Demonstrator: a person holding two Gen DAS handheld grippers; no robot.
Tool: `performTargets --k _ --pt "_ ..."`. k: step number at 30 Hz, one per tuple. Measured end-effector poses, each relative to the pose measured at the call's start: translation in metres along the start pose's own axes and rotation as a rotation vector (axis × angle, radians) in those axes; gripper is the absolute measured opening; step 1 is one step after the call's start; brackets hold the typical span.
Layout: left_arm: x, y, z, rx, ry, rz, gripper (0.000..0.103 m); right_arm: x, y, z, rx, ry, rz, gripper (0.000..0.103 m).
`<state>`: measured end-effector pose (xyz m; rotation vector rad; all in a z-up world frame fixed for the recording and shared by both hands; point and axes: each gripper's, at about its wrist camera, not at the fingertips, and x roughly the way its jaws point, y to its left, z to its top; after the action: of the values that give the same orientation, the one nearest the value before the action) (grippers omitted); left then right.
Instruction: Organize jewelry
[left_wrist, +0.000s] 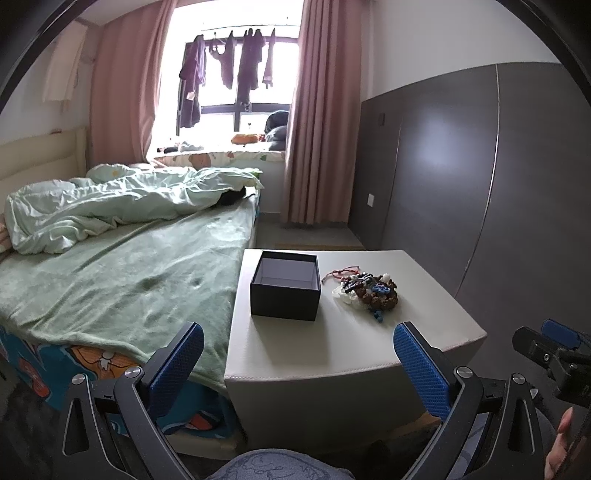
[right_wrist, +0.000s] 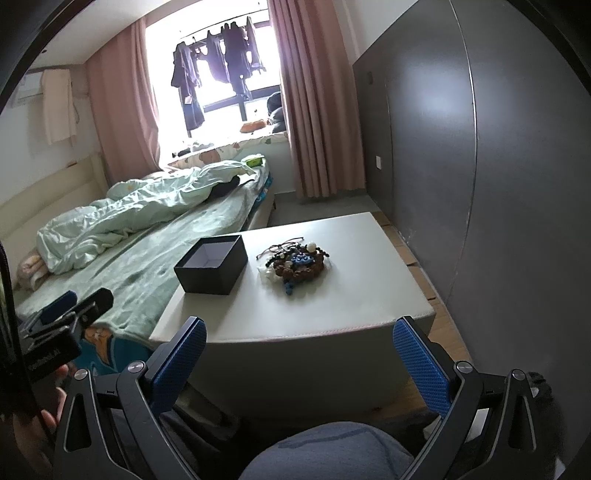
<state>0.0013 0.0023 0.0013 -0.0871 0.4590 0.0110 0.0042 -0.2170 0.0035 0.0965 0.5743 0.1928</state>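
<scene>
A heap of jewelry (left_wrist: 371, 290) with brown beads, blue pieces, white pieces and a red cord lies on a white low table (left_wrist: 332, 347). It also shows in the right wrist view (right_wrist: 297, 262). An open, empty black box (left_wrist: 285, 284) stands just left of the heap, and shows in the right wrist view (right_wrist: 212, 264) too. My left gripper (left_wrist: 299, 354) is open and empty, held short of the table's near edge. My right gripper (right_wrist: 299, 354) is open and empty, also short of the near edge of the table (right_wrist: 332, 314).
A bed (left_wrist: 122, 280) with a green sheet and rumpled duvet abuts the table's left side. A grey panelled wall (left_wrist: 480, 166) runs along the right. Pink curtains (left_wrist: 317, 129) and a window are at the back. My knee (right_wrist: 328, 450) is below the grippers.
</scene>
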Motion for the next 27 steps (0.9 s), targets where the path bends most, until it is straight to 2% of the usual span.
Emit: performTargets --k 10,16,23,27 --pt "0.002 -0.005 0.0 0.003 0.007 0.002 0.103 0.0 0.005 -0.001 -0.026 -0.001 -0.01 0.102" --pt "0.008 0.001 0.004 -0.011 0.034 -0.045 0.103 0.004 0.004 0.001 -0.027 0.009 -0.019 0.102" --pt "0.029 0.0 0.017 0.001 0.108 -0.059 0.102 0.023 -0.014 0.012 0.029 0.079 0.046 0.102" --pt "0.04 -0.004 0.026 0.004 0.124 -0.094 0.099 0.034 -0.024 0.022 0.057 0.088 0.067 0.102"
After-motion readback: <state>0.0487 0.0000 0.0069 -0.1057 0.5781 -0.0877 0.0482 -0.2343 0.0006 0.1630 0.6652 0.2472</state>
